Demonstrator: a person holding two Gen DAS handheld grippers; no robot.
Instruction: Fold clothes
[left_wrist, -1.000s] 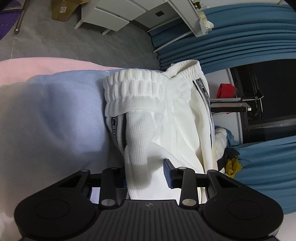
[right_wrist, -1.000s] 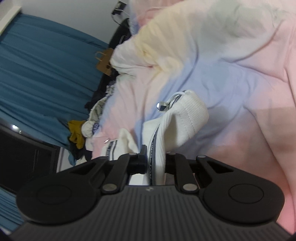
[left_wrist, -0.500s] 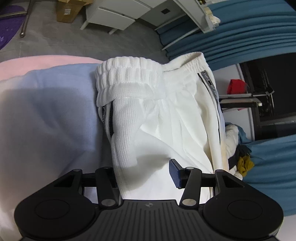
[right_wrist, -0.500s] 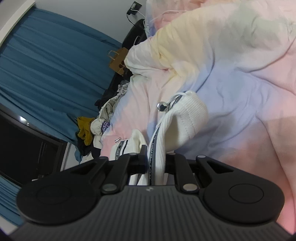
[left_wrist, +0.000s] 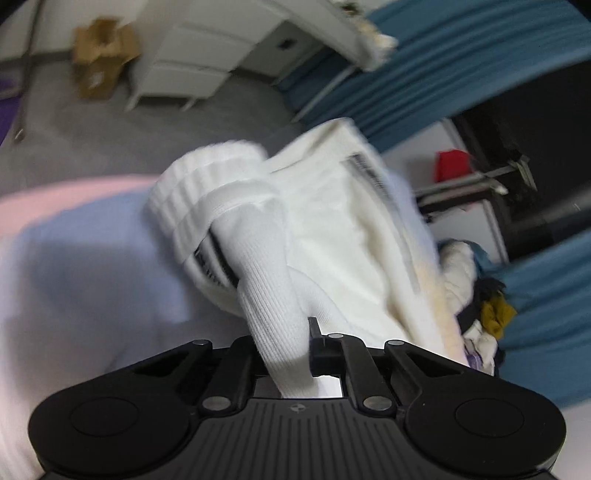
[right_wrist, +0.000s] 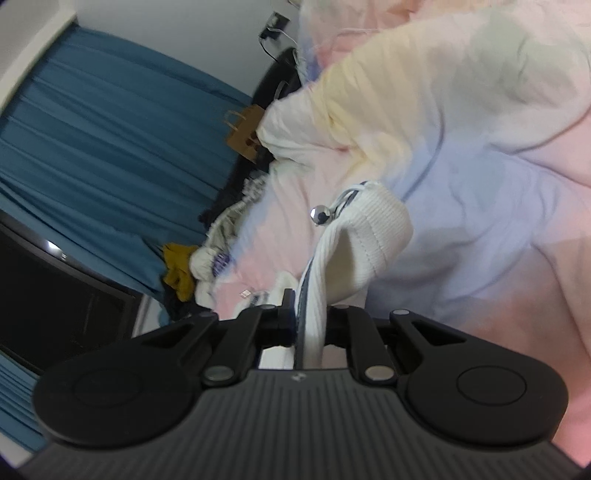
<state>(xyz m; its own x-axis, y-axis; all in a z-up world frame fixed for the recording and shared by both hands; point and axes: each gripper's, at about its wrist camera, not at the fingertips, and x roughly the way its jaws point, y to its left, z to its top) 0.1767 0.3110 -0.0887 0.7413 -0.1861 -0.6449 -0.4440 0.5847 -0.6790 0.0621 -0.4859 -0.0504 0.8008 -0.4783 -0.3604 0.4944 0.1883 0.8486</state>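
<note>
Both tools clamped on white trousers (left_wrist: 332, 236) above the pastel bed (left_wrist: 74, 280).
Left tool (left_wrist: 282, 341) pinching a ribbed fold at 12 o'clock; right tool (right_wrist: 308, 317) gripping the striped cuff edge, pointing toward 12.

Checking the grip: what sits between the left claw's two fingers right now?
A bunched ribbed fold of the white garment fills the gap of the left claw, pinched by both fingers; the left wrist view shows it.

White ribbed-knit trousers (left_wrist: 332, 236) with elastic waistband and dark printed side stripe, metal-tipped drawstring (right_wrist: 320, 215) dangling, hanging bunched and partly folded above the pastel bedspread (right_wrist: 480, 184), a fold sitting pinched between black gripper fingers in each wrist view.
</note>
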